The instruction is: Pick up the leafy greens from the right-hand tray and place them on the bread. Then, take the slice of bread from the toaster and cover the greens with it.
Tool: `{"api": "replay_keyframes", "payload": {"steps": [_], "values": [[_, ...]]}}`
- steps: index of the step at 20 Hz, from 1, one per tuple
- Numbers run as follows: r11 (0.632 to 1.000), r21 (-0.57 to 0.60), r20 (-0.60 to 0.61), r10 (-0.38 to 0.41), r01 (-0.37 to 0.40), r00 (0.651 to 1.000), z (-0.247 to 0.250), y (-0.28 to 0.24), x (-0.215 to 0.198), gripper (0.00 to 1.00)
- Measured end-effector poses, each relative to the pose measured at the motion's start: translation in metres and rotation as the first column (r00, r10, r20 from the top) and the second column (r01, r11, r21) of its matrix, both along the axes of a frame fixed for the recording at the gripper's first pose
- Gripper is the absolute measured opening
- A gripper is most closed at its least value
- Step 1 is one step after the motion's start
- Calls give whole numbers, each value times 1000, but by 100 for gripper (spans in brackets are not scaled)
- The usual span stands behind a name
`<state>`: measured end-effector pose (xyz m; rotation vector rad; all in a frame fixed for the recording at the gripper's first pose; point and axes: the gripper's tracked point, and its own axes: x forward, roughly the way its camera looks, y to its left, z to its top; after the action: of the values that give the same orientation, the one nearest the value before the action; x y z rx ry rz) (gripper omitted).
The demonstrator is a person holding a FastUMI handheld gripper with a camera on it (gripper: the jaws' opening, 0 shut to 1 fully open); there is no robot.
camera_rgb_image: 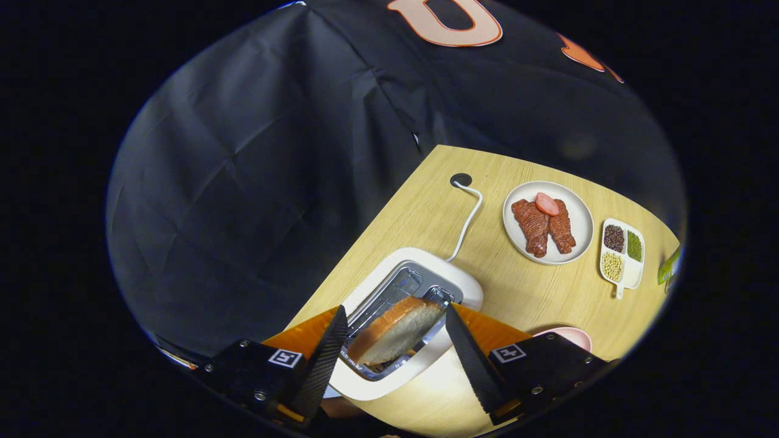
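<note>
Landmark: the toaster (414,292), white, on the wooden worktop (535,292) just ahead of the claw.
Step in hand (judged): taking the bread slice out of the toaster; whether the greens already lie on the other bread cannot be told from here.
Claw (395,331): open, fingers spread wide to either side of the slice, neither one pressing on it.
Left finger (325,359): beside the crust end of the slice, over the toaster's near rim.
Bread slice (395,331): standing in the toaster slot, top edge proud of it, lying between the two fingers.
Right finger (468,359): beside the slice's far end, a clear gap left to it.
How to do it well: centre the slice between the fingers, close on its flat faces gently so the crumb is not crushed, then lift straight up along the slot to avoid snagging.
Cord (465,222): runs from the toaster's back to a port in the worktop.
Right of the toaster: a plate of meat (548,222), then a divided dish of beans (624,252).
Right of the toaster, nearer the claw: a pink rim (569,333), partly hidden.
</note>
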<state>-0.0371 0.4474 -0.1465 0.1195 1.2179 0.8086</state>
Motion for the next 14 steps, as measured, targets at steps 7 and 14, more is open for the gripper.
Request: {"api": "replay_keyframes", "payload": {"steps": [7,14], "values": [[996,-89,-58,-6,1,998,-17,-7,-12,60],[997,0,-89,-73,73,993,4,-25,-13,18]]}}
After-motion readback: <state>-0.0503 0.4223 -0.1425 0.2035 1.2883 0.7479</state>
